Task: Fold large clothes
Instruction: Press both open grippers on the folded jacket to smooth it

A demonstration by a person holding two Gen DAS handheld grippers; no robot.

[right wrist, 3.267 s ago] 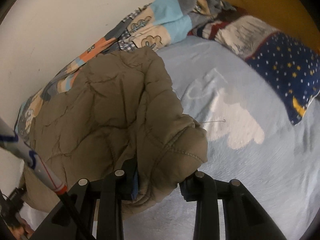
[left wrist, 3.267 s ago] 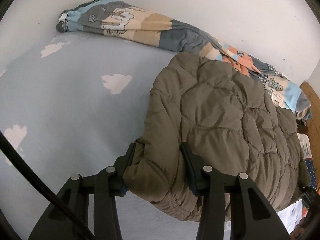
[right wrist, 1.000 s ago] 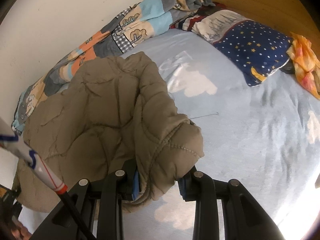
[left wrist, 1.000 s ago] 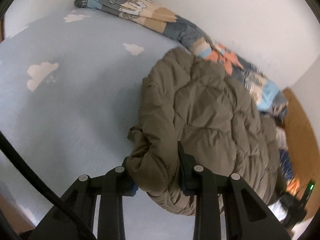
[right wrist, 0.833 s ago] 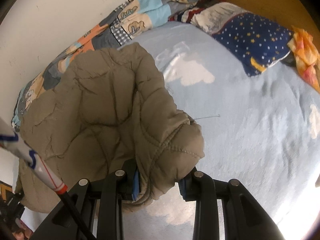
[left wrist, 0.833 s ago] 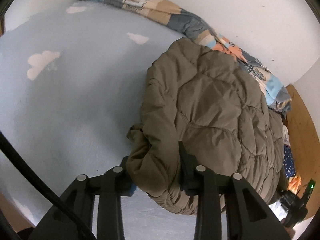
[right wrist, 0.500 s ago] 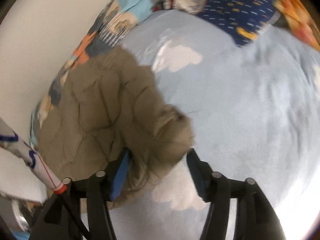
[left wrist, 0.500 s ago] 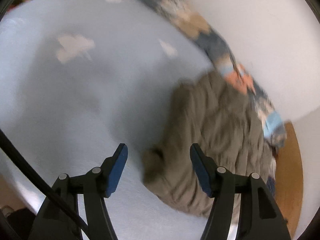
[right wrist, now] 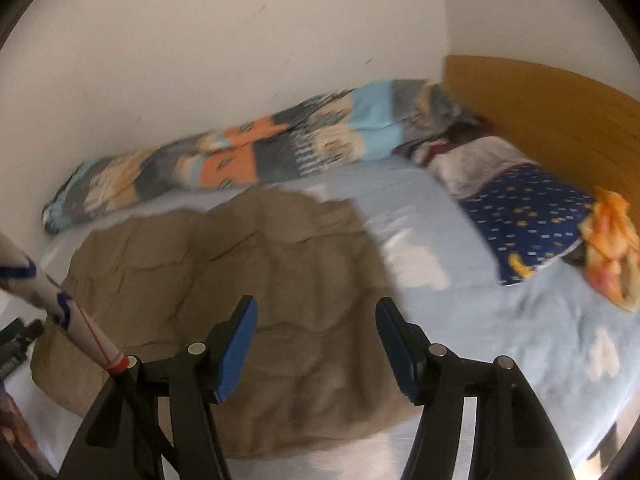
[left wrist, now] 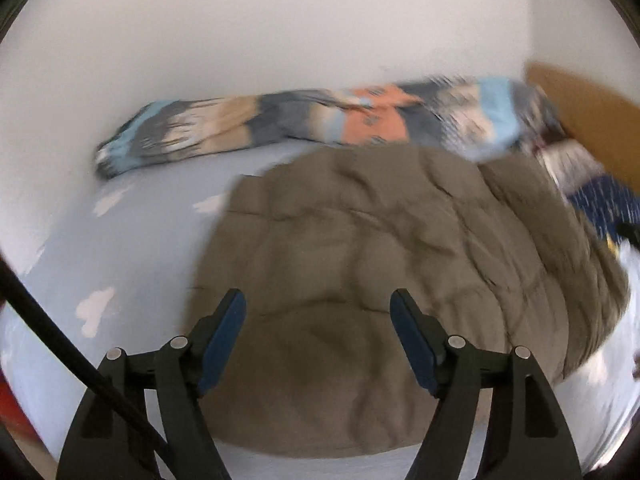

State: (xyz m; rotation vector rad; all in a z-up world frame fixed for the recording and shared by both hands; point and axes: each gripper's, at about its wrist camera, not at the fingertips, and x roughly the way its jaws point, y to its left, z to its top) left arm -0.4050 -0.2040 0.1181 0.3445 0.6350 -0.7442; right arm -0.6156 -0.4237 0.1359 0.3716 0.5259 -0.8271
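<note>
We see the left gripper (left wrist: 318,306) and right gripper (right wrist: 316,314) angled downward over a folded olive quilted jacket (left wrist: 360,280) lying on the pale blue bedsheet (right wrist: 460,320) — both have just been parting, jaws spread, nothing between them. A patchwork quilt (right wrist: 280,152) lies at twelve o'clock; a starry pillow (right wrist: 524,220) at two.

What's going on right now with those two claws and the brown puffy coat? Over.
Left gripper and right gripper open, jaws just released. Brown coat lying folded on the bed. Nothing in the way.
</note>
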